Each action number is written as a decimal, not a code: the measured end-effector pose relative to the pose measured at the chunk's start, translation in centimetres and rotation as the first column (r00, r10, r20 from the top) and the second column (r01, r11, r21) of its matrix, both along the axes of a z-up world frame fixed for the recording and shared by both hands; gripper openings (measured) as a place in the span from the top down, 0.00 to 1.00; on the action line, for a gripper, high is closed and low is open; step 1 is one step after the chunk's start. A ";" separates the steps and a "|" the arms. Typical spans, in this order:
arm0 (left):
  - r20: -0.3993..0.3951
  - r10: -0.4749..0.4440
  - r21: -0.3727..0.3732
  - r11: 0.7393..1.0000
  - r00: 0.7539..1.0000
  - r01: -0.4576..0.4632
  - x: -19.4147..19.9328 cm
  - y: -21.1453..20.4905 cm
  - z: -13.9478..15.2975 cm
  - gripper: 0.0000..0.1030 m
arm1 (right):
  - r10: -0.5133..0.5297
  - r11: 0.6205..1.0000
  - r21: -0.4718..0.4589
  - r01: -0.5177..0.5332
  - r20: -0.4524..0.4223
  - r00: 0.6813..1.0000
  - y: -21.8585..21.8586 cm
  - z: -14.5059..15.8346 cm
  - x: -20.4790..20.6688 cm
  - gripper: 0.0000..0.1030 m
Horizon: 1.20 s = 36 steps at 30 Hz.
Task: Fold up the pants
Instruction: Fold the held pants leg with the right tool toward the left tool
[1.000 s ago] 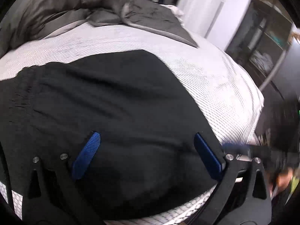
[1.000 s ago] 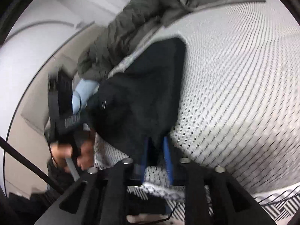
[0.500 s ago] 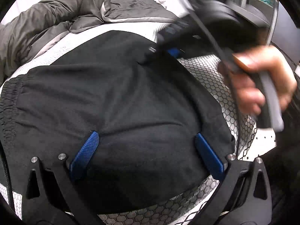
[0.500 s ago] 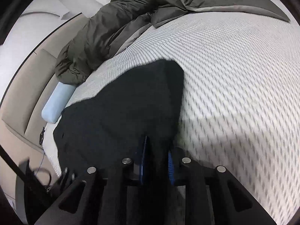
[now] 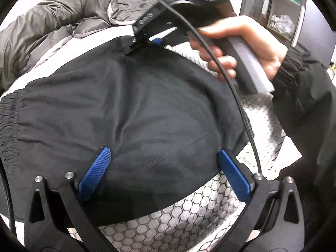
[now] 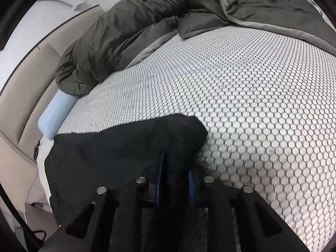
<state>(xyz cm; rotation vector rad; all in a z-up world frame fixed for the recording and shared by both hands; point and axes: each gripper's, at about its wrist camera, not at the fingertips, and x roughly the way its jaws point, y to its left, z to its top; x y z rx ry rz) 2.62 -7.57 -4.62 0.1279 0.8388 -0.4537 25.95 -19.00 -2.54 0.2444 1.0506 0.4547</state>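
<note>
Black pants (image 5: 147, 105) lie folded on the hex-patterned bed sheet (image 5: 168, 220), elastic waistband at the left. My left gripper (image 5: 163, 152) hovers open over the near part of the pants; its blue pads stand wide apart and hold nothing. A hand holds my right gripper (image 5: 145, 42) at the far edge of the pants. In the right wrist view, the right gripper (image 6: 175, 168) has a fold of the pants (image 6: 126, 147) bunched between its blue pads, and its jaws are opening.
A rumpled grey-green duvet (image 6: 126, 31) covers the far part of the bed. A light blue pillow (image 6: 55, 113) lies by the beige headboard (image 6: 25, 84). The person's dark sleeve (image 5: 304, 84) is at the right, with shelves (image 5: 281, 16) behind it.
My right gripper swept across with the pants' edge and now sits at their far side in the left wrist view. The left gripper came slightly closer to the fabric and stayed open.
</note>
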 end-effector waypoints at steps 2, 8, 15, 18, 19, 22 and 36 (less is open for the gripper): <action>-0.003 -0.009 -0.050 0.999 1.000 0.008 -0.1 1.2 0.9 0.02 | -0.004 0.999 0.049 0.005 -0.016 1.000 -0.7 0.3 -1.2 0.64; 0.030 0.138 -0.164 0.978 0.990 -0.131 0.7 7.4 3.4 0.02 | 0.060 0.993 0.105 -0.054 -0.054 0.997 -2.4 -0.4 -7.6 0.53; -0.008 0.273 -0.227 0.936 0.962 -0.268 2.7 11.6 4.0 0.02 | 0.065 0.992 0.112 -0.062 -0.023 0.998 -3.3 0.8 -10.1 0.72; -0.001 0.198 -0.177 0.965 0.980 -0.195 3.3 8.4 3.3 0.02 | -0.040 0.993 0.115 0.037 0.023 0.999 -3.7 1.8 -7.1 0.59; 0.000 0.159 -0.140 0.978 0.987 -0.158 3.3 7.0 3.0 0.02 | -0.062 0.991 0.122 0.058 0.030 0.998 -3.7 2.0 -6.1 0.59; -0.005 0.062 0.019 0.998 0.998 -0.062 3.1 3.5 1.2 0.02 | -0.080 0.994 0.079 0.080 -0.004 0.997 -2.2 1.2 -2.7 0.58; -0.024 0.019 -0.118 0.993 1.000 -0.022 0.6 6.5 2.2 0.03 | -0.004 1.000 0.021 0.005 -0.035 0.999 -1.6 0.0 -0.2 0.54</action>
